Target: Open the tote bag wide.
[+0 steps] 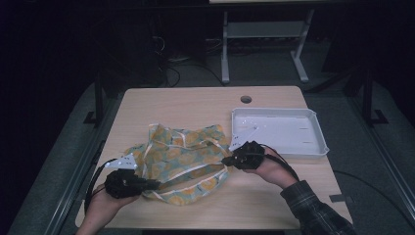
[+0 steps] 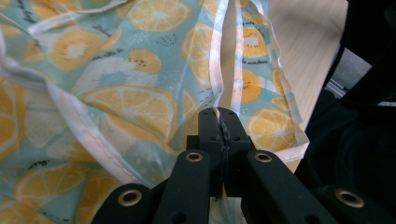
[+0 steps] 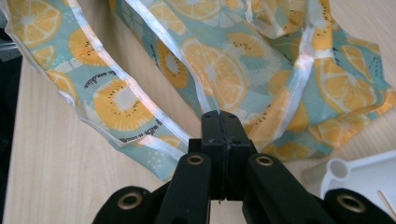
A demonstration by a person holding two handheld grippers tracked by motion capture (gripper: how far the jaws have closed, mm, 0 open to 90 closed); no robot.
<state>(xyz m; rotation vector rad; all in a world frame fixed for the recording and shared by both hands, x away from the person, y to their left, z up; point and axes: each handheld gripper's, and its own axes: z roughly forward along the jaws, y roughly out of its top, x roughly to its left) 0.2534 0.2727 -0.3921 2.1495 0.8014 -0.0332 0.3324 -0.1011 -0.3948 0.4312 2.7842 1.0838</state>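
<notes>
**A:** Where is the cloth from your seat?

**B:** I see the lemon-print cloth (image 1: 183, 159) lying crumpled on the bench (image 1: 195, 100), toward its near edge and a little left of the middle. Its white-piped hem loops out along the near side.

**A:** And your left hand-held gripper?

**B:** My left hand-held gripper (image 1: 152, 184) sits near the bench's near left corner, jaws clenched on the cloth's white hem; in the left gripper view (image 2: 219, 122) the trim runs straight into the closed jaws.

**A:** The right one?

**B:** My right hand-held gripper (image 1: 226, 160) is at the cloth's right end, also clamped on the cloth; the right gripper view (image 3: 219, 123) shows the piping pinched between the jaws.

**A:** Anything beside it?

**B:** A white tray (image 1: 313, 147) rests near the bench's far right corner, just beside my right hand (image 1: 266, 169).
</notes>
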